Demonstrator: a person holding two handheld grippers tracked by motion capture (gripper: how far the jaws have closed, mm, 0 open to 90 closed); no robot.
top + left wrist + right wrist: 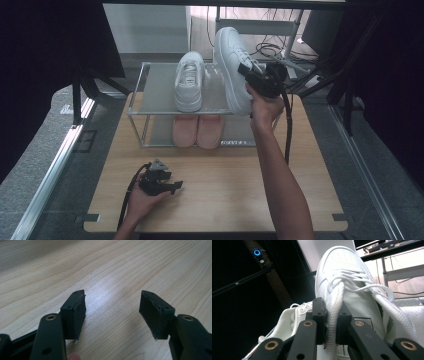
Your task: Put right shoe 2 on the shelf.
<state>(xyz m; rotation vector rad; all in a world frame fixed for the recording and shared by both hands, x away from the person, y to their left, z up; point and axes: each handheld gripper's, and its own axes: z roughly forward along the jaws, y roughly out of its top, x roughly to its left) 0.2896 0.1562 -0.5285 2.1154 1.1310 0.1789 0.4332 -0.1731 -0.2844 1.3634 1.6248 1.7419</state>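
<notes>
High view shows us carrying the second white sneaker (231, 67) in the air over the right end of the shoe rack (136, 97), its toe tipped up and pointing far. Our right gripper (250, 73) has its jaws clamped on the tongue and laces, and the right gripper view confirms a thick lace pinched between the pads. The first white sneaker (189, 82) already sits on the top shelf, left of the one we hold, and a pink pair (198, 131) rests on the shelf below. Our left gripper (172, 186) lies idle near us on the wooden table (240, 200), jaws apart with nothing between them. We judge this as the placing step, partway done. Next we need to level the shoe, line it up just beside its mate, lower the sole flat onto the shelf, and only then let the laces go.
</notes>
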